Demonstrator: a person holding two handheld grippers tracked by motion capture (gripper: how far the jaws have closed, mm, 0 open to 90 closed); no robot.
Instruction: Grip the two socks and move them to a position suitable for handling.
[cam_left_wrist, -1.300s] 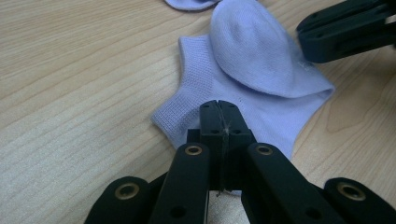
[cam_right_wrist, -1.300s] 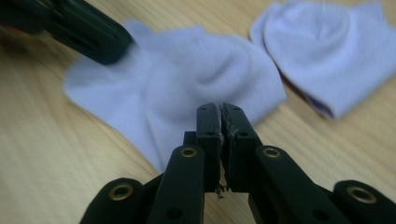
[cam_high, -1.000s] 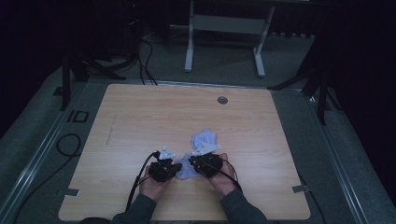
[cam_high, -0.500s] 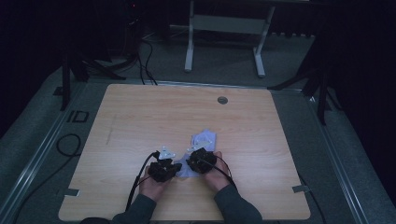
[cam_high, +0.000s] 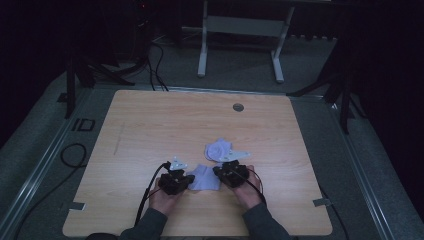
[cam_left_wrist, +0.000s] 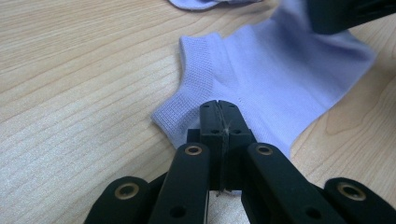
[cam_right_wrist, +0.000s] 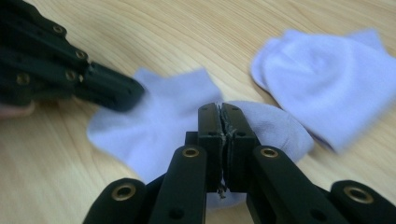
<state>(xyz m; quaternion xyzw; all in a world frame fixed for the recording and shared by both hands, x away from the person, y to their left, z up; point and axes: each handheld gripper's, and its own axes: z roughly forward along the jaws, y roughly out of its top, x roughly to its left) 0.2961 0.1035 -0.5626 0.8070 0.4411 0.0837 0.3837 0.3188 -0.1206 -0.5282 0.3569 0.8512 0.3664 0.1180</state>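
A flat light-purple sock (cam_high: 205, 178) lies on the wooden table (cam_high: 150, 130) between my two grippers. My left gripper (cam_high: 191, 179) is shut on the sock's (cam_left_wrist: 280, 70) cuff end, its jaws (cam_left_wrist: 218, 108) pressed together over the fabric edge. My right gripper (cam_high: 218, 173) is shut on the opposite, rounded end of the sock (cam_right_wrist: 163, 121), jaws together (cam_right_wrist: 222, 112). A second, crumpled light-purple sock (cam_high: 218, 149) rests just beyond the right gripper, and appears in the right gripper view (cam_right_wrist: 327, 79).
A round grommet hole (cam_high: 238, 107) sits near the table's far edge. Cables trail from both grippers toward the near edge. A white desk frame (cam_high: 240, 30) stands on the floor beyond the table.
The right gripper swung left toward the left gripper, then came back right. The sock between them now lies spread out flatter.
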